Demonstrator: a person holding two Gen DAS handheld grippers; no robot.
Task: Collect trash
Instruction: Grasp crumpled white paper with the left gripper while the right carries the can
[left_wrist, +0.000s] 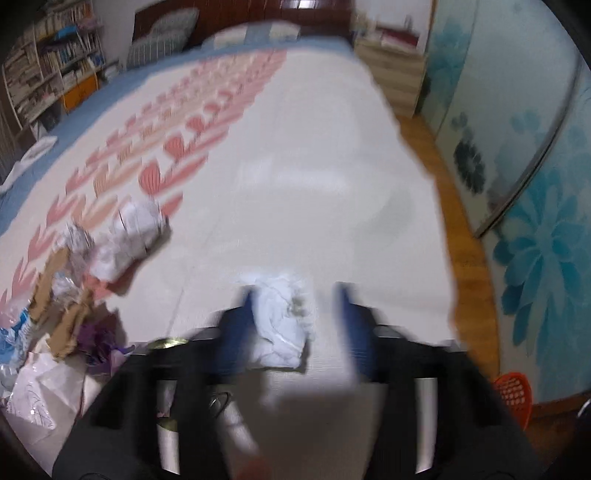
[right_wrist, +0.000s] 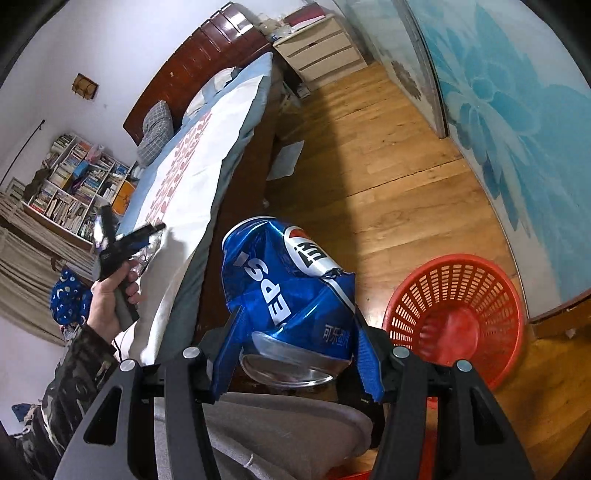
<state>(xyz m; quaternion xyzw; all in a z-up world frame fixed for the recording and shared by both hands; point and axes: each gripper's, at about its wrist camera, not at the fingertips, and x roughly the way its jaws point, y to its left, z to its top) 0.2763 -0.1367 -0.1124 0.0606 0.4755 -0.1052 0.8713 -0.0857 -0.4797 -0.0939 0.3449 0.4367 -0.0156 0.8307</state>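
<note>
The right gripper (right_wrist: 297, 332) is clamped on a crushed blue Pepsi can (right_wrist: 284, 291), its two blue fingers (right_wrist: 231, 350) pressing the can's dented sides, the can's silver end facing back toward the camera. Just off that gripper's right side, lower down on the wooden floor (right_wrist: 388, 177), stands a red mesh basket (right_wrist: 458, 314); can and basket are apart. To the gripper's left runs the edge of the bed (right_wrist: 207, 166), and farther left the person's left hand (right_wrist: 110, 295) holds the other tool above the bedspread. The left gripper (left_wrist: 295, 317) has its jaws spread wide over the white cover, with a crumpled white wad of paper (left_wrist: 282, 321) lying between the fingers, nearer the left one; the blur hides whether that finger touches it. Ahead and to that gripper's left lies another crumpled white paper ball (left_wrist: 129, 236), and beyond its left side a heap of cardboard scraps and plastic wrappers (left_wrist: 55, 314).
</note>
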